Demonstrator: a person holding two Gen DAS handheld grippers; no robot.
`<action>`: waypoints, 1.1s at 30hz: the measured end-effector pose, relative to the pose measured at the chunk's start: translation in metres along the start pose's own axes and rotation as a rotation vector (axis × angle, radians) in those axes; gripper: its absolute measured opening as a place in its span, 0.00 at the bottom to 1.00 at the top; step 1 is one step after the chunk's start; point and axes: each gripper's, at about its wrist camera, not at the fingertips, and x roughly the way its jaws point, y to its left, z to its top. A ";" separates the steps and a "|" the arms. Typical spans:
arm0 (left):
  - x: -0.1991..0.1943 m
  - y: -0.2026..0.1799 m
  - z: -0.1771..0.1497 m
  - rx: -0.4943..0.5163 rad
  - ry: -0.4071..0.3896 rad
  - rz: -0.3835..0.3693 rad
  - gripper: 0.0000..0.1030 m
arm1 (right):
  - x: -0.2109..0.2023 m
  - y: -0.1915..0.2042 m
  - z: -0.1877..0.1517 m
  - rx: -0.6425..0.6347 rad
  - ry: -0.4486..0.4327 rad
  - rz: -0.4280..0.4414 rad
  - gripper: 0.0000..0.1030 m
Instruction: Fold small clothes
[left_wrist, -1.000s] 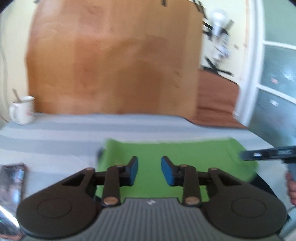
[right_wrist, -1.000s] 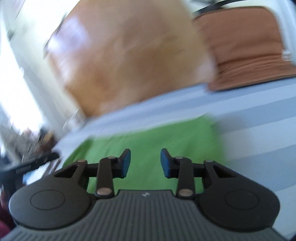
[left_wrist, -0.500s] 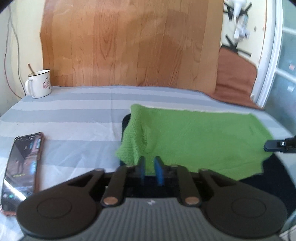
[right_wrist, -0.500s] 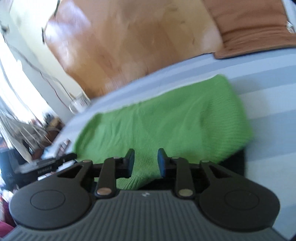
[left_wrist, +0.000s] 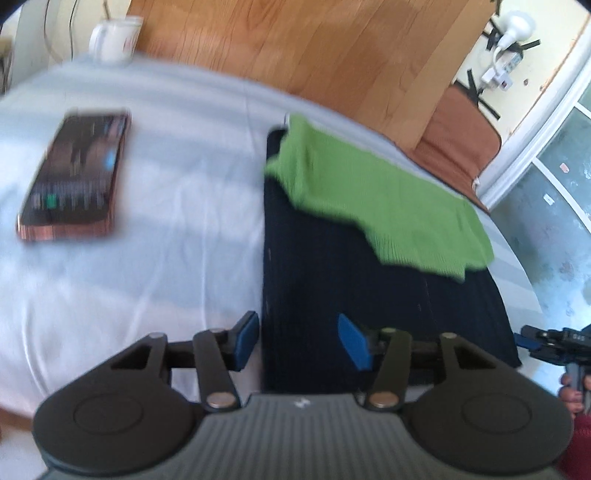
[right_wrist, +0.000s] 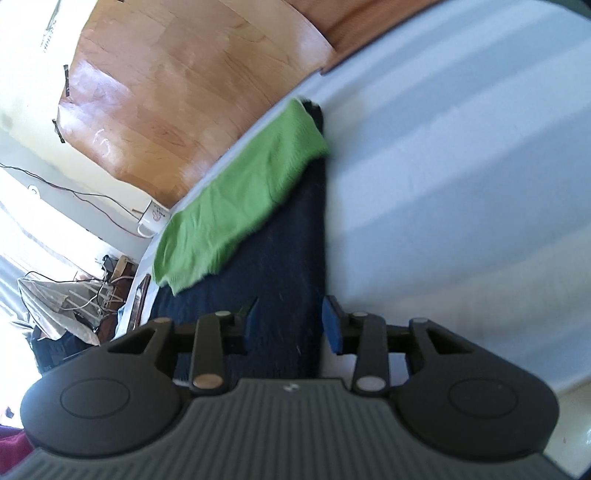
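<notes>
Blurring green cloth (left_wrist: 376, 199) and phone (left_wrist: 74, 173)

phone (left_wrist: 75, 177) left, mug (left_wrist: 114, 35) far corner

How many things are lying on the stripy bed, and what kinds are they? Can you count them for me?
Clothes: 2, a green knitted cloth lying on the far part of a dark navy knitted garment.
Phones: 1, a dark smartphone with a coppery edge.
Mugs: 1, a white mug at the far edge.
Total: 4 things on the bed.
</notes>
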 end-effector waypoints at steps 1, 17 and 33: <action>-0.003 -0.003 -0.004 0.007 -0.008 0.004 0.47 | 0.001 0.000 -0.003 -0.002 0.007 0.018 0.38; -0.024 0.008 0.027 -0.184 -0.128 -0.162 0.08 | -0.001 0.017 0.024 -0.014 -0.091 0.219 0.11; 0.060 -0.023 0.150 -0.151 -0.294 0.136 0.31 | 0.069 0.039 0.138 -0.107 -0.447 -0.034 0.48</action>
